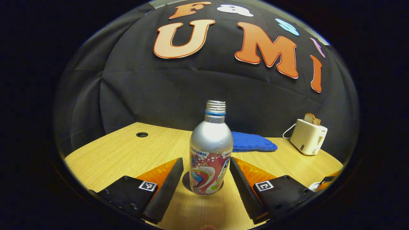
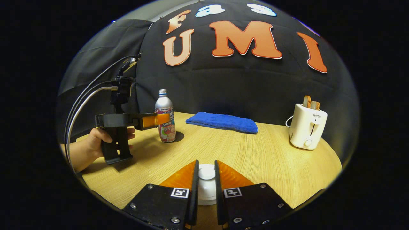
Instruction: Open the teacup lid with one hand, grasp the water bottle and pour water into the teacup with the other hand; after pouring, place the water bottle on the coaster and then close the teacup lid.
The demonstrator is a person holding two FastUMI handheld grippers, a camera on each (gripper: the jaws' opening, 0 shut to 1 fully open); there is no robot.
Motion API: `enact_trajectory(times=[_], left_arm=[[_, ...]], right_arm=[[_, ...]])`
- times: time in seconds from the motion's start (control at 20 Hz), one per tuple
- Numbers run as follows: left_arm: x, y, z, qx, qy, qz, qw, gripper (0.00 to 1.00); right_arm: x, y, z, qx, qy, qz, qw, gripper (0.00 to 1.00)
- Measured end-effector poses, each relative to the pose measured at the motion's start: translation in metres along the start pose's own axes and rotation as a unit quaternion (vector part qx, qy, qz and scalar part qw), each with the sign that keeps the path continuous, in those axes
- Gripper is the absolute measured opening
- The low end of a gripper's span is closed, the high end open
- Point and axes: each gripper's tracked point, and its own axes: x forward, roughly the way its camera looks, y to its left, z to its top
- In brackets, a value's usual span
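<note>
A: What writing is legible?

B: The water bottle (image 1: 211, 150) carries "SANGARIA" in white capitals along the top edge of its printed band; the larger characters lower down are cut off by the curve and cannot be read. The white toaster (image 2: 307, 126) bears "SUPOR" on its front face.

A: Position of the bottle relative to the left gripper (image 1: 206, 177)?

B: In the left gripper view the bottle stands upright between the two fingers, with a gap on each side. The jaws are spread and neither finger touches it. The bottle rests on a dark round coaster (image 1: 186, 180) on the wooden table (image 1: 127, 150). In the right gripper view a hand (image 2: 96, 139) holds that gripper level with the bottle's printed band.

A: Bottle appearance?

B: Silver metal shoulder and threaded neck, cap off, blue ring below the thread, red and white printed lower body.

A: Right gripper (image 2: 207, 179)?

B: Its fingers are clamped on the knob of the white teacup lid (image 2: 207, 183), pressing from both sides, near the table's front edge.

A: Other items?

B: A folded blue cloth (image 2: 222, 122) lies at the table's rear, between bottle and toaster.
</note>
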Motion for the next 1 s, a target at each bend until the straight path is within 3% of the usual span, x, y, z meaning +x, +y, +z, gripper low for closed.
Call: enact_trajectory(times=[0.35,0.4,0.45,0.5,0.7,0.75,0.85,0.95,1.0], left_arm=[[-0.045,0.009,0.043,0.018,-0.063,0.035,0.997,0.95],[-0.054,0.008,0.051,0.02,-0.073,0.038,0.996,0.95],[-0.061,0.009,0.059,0.021,-0.081,0.043,0.996,0.95],[-0.07,0.009,0.065,0.023,-0.09,0.044,0.995,0.95],[-0.105,0.005,0.084,0.049,-0.134,0.064,0.988,0.95],[-0.112,0.002,0.087,0.052,-0.141,0.063,0.987,0.99],[-0.127,-0.002,0.093,0.05,-0.149,0.06,0.986,0.92],[-0.142,-0.002,0.101,0.051,-0.161,0.061,0.984,0.92],[-0.149,-0.002,0.104,0.053,-0.168,0.059,0.983,0.99]], right_arm=[[-0.012,-0.008,0.047,-0.013,-0.069,-0.015,0.997,0.58],[-0.015,-0.013,0.056,-0.013,-0.081,-0.025,0.996,0.63],[-0.018,-0.019,0.065,-0.015,-0.092,-0.04,0.995,0.62],[-0.022,-0.027,0.074,-0.02,-0.105,-0.058,0.993,0.7],[-0.042,-0.042,0.117,-0.056,-0.163,-0.115,0.978,0.78],[-0.047,-0.04,0.127,-0.053,-0.178,-0.118,0.975,0.79],[-0.057,-0.034,0.143,-0.045,-0.2,-0.115,0.972,0.81],[-0.071,-0.03,0.159,-0.05,-0.223,-0.116,0.967,0.83],[-0.076,-0.03,0.164,-0.055,-0.233,-0.117,0.964,0.85]])
